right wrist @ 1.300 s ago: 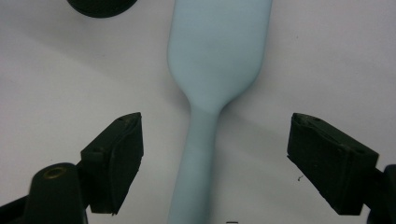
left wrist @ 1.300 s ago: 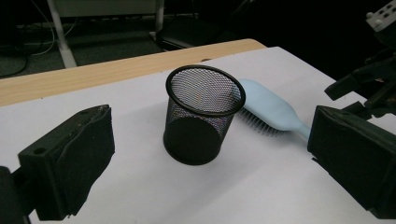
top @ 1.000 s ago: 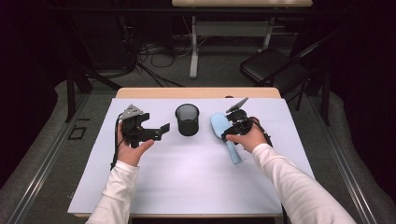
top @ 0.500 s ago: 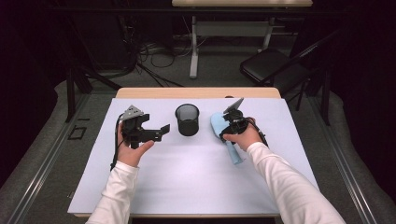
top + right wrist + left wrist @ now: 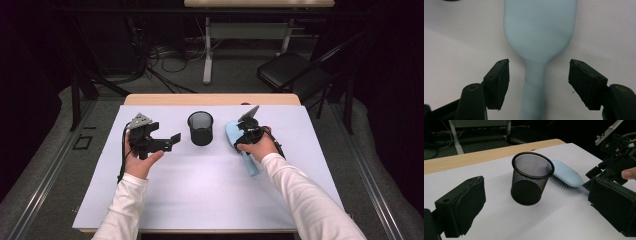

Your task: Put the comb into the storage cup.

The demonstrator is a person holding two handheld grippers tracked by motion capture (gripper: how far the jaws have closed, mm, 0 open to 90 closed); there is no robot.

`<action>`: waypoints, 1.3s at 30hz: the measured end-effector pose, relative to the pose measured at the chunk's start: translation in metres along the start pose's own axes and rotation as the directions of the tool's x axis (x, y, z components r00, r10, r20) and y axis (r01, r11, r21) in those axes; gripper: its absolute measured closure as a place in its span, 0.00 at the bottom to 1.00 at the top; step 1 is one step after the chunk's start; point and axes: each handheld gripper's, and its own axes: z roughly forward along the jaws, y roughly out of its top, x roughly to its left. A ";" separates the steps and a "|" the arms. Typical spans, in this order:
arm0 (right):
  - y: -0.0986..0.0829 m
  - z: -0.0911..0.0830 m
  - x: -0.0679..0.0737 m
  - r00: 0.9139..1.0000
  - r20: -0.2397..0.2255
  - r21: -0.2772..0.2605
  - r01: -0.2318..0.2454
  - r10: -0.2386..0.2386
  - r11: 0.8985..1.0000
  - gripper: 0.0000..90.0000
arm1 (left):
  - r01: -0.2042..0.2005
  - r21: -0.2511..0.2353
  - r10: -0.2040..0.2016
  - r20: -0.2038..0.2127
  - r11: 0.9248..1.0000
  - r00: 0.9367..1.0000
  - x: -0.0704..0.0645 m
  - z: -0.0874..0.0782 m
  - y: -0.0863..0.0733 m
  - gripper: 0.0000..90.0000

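Overhead, the high view shows the white-covered table with both hands on it. The right gripper hangs directly over the pale blue plastic hairbrush, whose broad head pokes out on the far-left side of that gripper while its handle runs back under the person's hand toward the near edge. Just left of the brush head stands the black wire-mesh pen cup, upright and apart from the brush. Farther left again, the left gripper points its jaws at the cup without touching it.

From the left gripper view, the left gripper's two padded jaws stand wide apart, holding nothing, with the cup framed between and beyond them. This angle reveals what the overhead one hides: the brush lies bristles down, its head reaching behind the cup's right side.

Looking along the right gripper view, the jaws are spread wide on either side of the brush's neck, where head narrows into handle, with clear white table showing between each pad and the brush. Nothing is gripped.
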 end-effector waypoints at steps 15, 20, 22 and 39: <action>-0.003 0.009 0.005 1.000 -0.007 0.020 -0.020 0.020 1.000 0.46 | 0.001 0.009 -0.001 0.006 1.000 1.000 0.001 0.001 -0.001 0.02; -0.003 0.013 0.006 1.000 0.009 0.049 -0.026 0.026 0.998 0.46 | 0.002 0.010 -0.002 0.007 1.000 1.000 0.001 0.001 -0.001 0.03; -0.003 0.015 0.005 1.000 0.000 0.047 -0.022 0.022 0.999 0.47 | 0.002 0.010 -0.003 0.006 1.000 1.000 0.001 0.001 -0.001 0.03; 0.000 0.024 0.004 0.996 -0.005 0.076 -0.093 0.094 0.993 0.56 | 0.010 0.013 -0.010 0.003 1.000 1.000 0.003 0.002 -0.003 0.03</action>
